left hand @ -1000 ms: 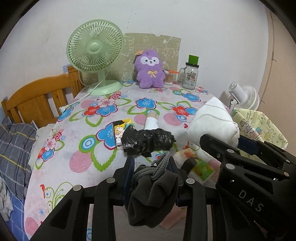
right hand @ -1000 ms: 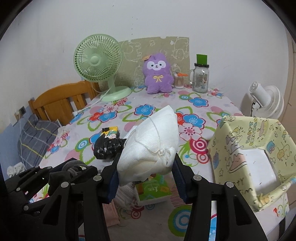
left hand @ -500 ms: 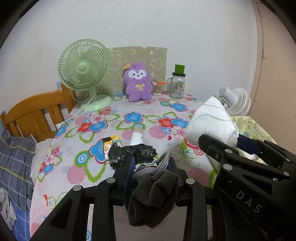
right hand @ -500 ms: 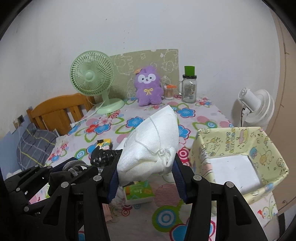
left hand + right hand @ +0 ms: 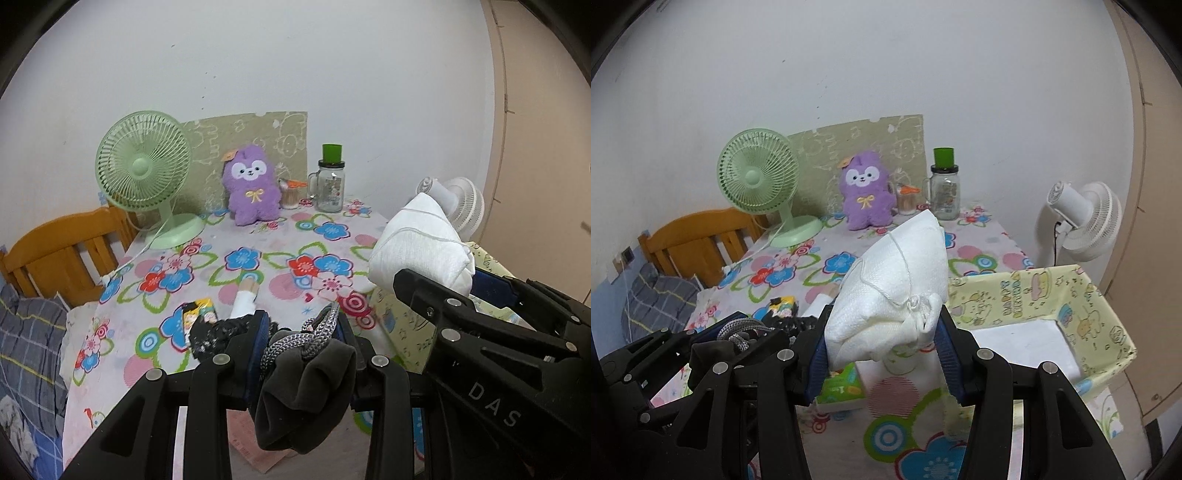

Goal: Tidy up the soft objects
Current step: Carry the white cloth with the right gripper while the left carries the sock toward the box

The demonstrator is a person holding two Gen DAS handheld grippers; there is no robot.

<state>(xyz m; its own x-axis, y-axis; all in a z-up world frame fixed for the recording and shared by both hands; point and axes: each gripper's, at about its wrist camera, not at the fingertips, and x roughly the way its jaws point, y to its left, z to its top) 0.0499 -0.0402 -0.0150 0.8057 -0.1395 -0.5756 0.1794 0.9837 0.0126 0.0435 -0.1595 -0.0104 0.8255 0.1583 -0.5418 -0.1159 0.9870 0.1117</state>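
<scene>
We see the yellow fabric box (image 5: 1034, 295) on the bench (image 5: 905, 402) empty, white-bottomed. Beside it, our left tongs (image 5: 303, 343) clamp a dark bundle (image 5: 306, 387); our right tongs (image 5: 882, 343), tilted downward, clamp a white bundle (image 5: 897, 284)

A plain white wall (image 5: 886, 66) stands behind a table covered with a floral tablecloth (image 5: 295, 236) in pink, blue, red and green. A beige patterned sheet (image 5: 864, 147) leans flat against the wall at the table's far edge. To the left, a wooden headboard (image 5: 62, 247) with vertical slats adjoins the table, and grey plaid bedding (image 5: 29, 343) lies below it. On the right, a beige door or panel (image 5: 1145, 155) runs up beside the wall, with a white fan (image 5: 1082, 218) standing in front of it. The light is even and soft.
</scene>
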